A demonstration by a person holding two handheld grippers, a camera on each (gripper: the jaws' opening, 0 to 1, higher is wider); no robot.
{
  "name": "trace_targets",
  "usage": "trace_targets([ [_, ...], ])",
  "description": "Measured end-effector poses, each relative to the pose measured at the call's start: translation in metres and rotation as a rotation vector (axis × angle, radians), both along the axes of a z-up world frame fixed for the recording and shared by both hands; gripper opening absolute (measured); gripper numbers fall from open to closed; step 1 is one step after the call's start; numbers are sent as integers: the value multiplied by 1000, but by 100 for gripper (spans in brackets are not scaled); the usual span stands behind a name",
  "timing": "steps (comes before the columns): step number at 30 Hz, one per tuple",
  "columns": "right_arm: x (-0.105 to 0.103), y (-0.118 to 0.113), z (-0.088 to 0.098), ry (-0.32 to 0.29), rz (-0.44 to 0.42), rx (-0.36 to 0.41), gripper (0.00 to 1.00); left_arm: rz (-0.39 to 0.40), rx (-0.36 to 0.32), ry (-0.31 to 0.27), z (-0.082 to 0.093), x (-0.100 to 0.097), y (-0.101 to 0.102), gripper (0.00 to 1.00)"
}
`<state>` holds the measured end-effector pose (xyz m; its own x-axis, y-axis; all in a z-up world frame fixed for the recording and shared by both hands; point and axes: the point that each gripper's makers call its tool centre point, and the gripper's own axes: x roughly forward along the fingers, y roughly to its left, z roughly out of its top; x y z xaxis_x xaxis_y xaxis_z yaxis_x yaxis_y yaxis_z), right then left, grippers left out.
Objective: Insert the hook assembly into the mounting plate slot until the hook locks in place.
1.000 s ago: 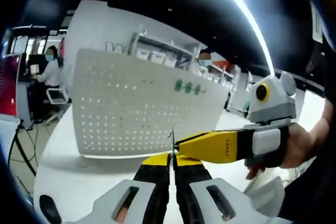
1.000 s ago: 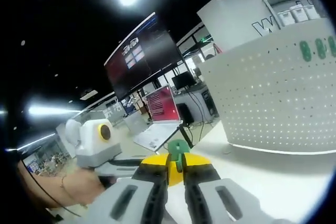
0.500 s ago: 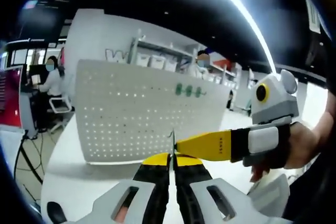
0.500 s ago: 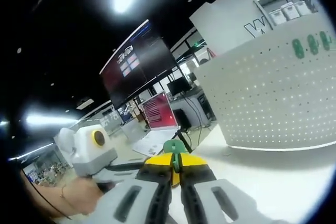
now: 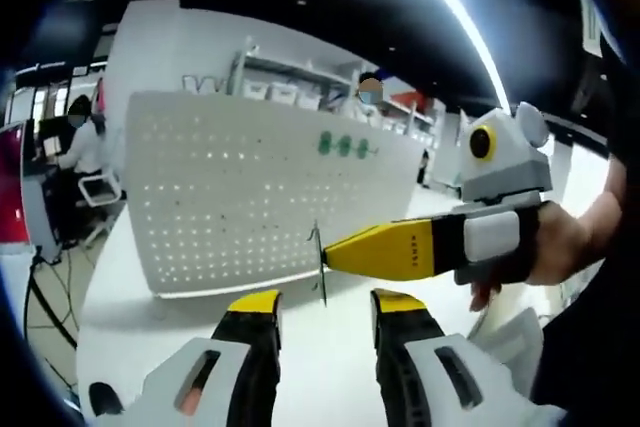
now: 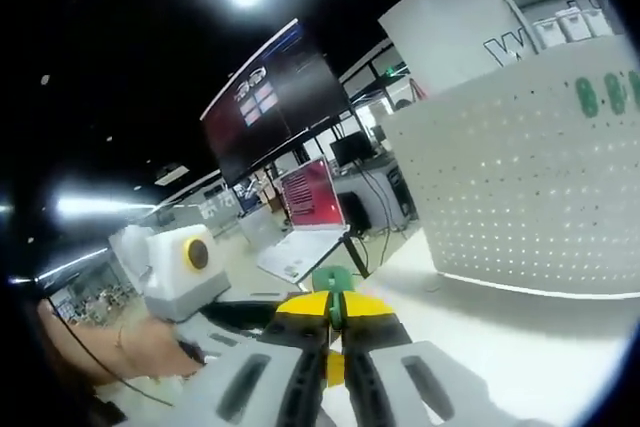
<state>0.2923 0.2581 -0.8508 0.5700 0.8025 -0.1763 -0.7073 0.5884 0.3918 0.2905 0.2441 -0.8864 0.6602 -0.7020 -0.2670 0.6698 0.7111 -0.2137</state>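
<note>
The white perforated mounting plate (image 5: 250, 197) stands upright on the white table; three green pieces (image 5: 340, 144) sit near its top right. A thin metal hook (image 5: 321, 269) with a green head (image 6: 334, 279) is pinched in my right gripper (image 6: 335, 312), whose yellow jaws come into the left gripper view from the right (image 5: 332, 254). My left gripper (image 5: 325, 302) is open, its yellow tips on either side of the hook and apart from it. The hook hangs in front of the plate's lower right part. In the right gripper view the plate (image 6: 530, 197) stands at the right.
A person's hand (image 5: 570, 247) grips the right gripper. Another hand (image 6: 130, 352) holds the left gripper low at the left. A laptop (image 6: 300, 252) and a red screen (image 6: 310, 195) stand on the table (image 5: 150, 332) beyond. A seated person (image 5: 75, 142) is far left.
My left gripper has opened and let go of the hook. The right gripper stays shut on it. Both views have shifted slightly with the hands.
</note>
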Motion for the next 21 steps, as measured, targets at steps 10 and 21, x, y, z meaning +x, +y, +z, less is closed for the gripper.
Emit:
trace_targets([
  [10, 4, -11, -4, -69, 11, -77, 0, -18, -54, 3, 3, -5, -3, 85],
  [21, 5, -19, -7, -92, -16, -92, 0, -26, -127, -12, 12, -11, -7, 100],
])
